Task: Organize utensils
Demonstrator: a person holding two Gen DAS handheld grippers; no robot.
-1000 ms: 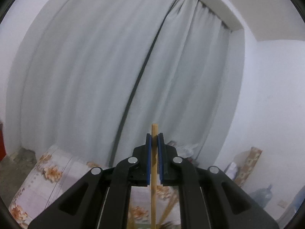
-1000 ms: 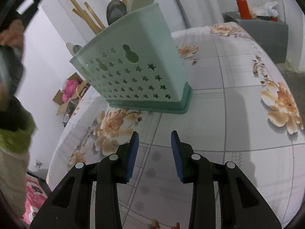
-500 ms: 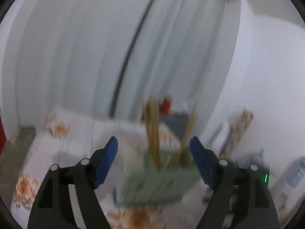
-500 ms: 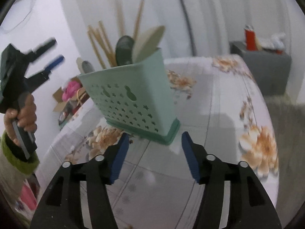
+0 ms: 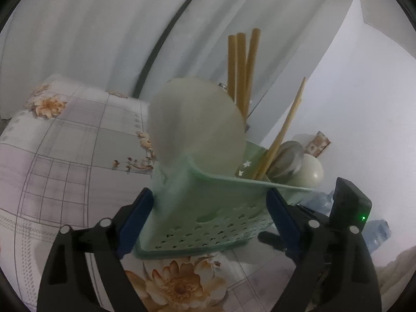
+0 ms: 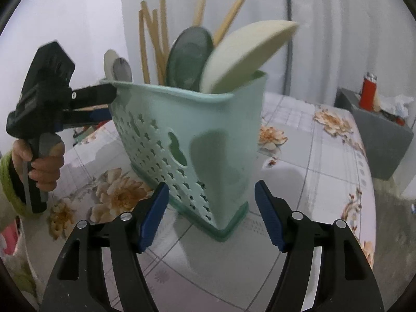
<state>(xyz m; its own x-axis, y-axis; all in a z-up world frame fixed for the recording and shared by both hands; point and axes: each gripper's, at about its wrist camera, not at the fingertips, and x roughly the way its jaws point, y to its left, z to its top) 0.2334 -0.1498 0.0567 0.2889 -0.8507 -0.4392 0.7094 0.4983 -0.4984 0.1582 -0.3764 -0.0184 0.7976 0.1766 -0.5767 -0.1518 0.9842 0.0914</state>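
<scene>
Tipping risk: my left claw (image 5: 210, 223) and right claw (image 6: 212, 215) both sit spread wide and empty around the caddy (image 6: 192, 140) base, so a nudge could topple it. Caddy, mint green and perforated, stands upright on the floral tabletop (image 6: 325, 182), packed with chopsticks (image 6: 153, 41) and spoons (image 6: 249, 52).

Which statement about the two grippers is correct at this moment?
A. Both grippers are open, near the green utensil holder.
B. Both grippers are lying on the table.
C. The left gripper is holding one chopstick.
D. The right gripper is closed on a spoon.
A: the left gripper and the right gripper each show spread, empty fingers on either side of the green utensil holder.
</scene>
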